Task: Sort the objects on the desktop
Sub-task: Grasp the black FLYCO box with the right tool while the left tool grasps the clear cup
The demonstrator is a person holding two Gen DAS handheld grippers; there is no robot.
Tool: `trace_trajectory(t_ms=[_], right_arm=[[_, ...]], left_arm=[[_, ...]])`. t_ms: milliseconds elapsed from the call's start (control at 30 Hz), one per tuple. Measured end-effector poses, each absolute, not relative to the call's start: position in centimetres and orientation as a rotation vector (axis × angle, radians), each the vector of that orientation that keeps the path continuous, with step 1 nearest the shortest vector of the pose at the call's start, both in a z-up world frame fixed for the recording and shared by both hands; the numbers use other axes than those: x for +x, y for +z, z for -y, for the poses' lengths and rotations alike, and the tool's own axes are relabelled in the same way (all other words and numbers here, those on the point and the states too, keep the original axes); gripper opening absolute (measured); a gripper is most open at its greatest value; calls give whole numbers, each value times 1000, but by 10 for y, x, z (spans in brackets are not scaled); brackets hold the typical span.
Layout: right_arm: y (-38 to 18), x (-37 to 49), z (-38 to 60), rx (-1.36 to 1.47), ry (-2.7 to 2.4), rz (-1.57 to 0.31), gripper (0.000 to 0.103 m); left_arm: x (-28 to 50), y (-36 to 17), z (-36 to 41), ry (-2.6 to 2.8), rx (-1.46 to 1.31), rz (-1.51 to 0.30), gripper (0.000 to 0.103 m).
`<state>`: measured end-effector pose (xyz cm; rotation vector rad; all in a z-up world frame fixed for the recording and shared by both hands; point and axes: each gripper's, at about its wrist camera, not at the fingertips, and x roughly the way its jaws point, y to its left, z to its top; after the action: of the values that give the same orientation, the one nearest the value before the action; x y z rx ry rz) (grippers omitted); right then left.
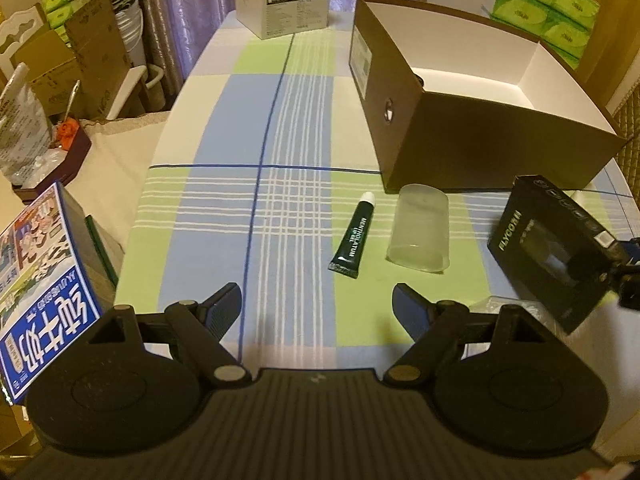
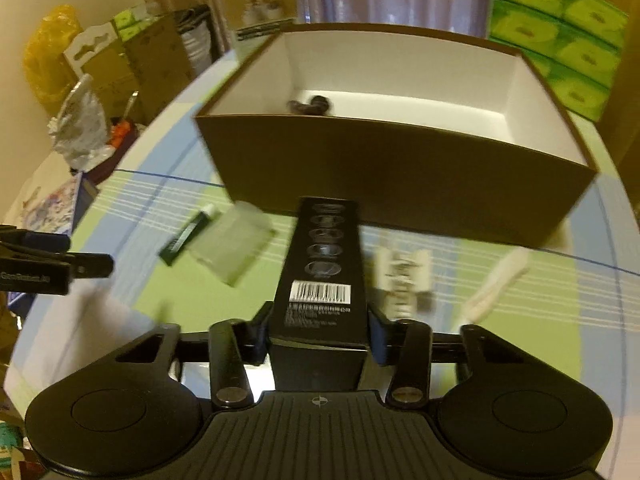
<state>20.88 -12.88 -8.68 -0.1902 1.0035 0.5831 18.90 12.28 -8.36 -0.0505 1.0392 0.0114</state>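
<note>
Landmark: brown box [image 2: 400, 184], open-topped, is standing on the checked desk [image 1: 248, 208]; all places below are relative to it.
Right hand-held gripper [image 2: 318, 330]: is clamping the black carton [image 2: 320, 272] by its long sides, in front of the box's near wall and, judging by the view, lifted off the desk.
Left hand-held gripper [image 1: 316, 304]: is hovering with fingers spread wide and nothing between them, well in front of the box's left corner.
Done: a small dark item [image 2: 310, 106] is already lying on the box floor by the far wall; what it is cannot be told.
In hand: the carton is probably travelling toward the box; it is not yet over the rim.
Left to sort: green tube [image 1: 352, 236] and clear cup [image 1: 418, 234], lying just beside each other in front of the box's near left corner; a white packet [image 2: 404, 280] and a pale stick-like item [image 2: 496, 284] in front of its near wall, toward the right.
Progress: judged early, one item in, one in transit, at least four remaining.
Left view only: is showing the tube's lettering, the cup's open mouth, and the carton's broad printed face [image 1: 548, 256].
Right view only: is showing the box interior, the carton's barcode side, the packet and the stick; motion blur is hiding their detail.
</note>
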Motion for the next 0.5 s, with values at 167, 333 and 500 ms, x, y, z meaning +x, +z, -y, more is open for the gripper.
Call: trace_trajectory(t_ms=[167,333,500], right_arm=[[-94,219,147,-187,600,-1048,42],[-95,221,138,-217,621,-1026,53],[-103,234,117,-284,625,-1014,53]], left_arm=[[195,-90,-117,-9,-51,-1047,79],[197,-92,-115,-17,-48,-1049,79],[199,-93,-115,-15,-42,-1050,79]])
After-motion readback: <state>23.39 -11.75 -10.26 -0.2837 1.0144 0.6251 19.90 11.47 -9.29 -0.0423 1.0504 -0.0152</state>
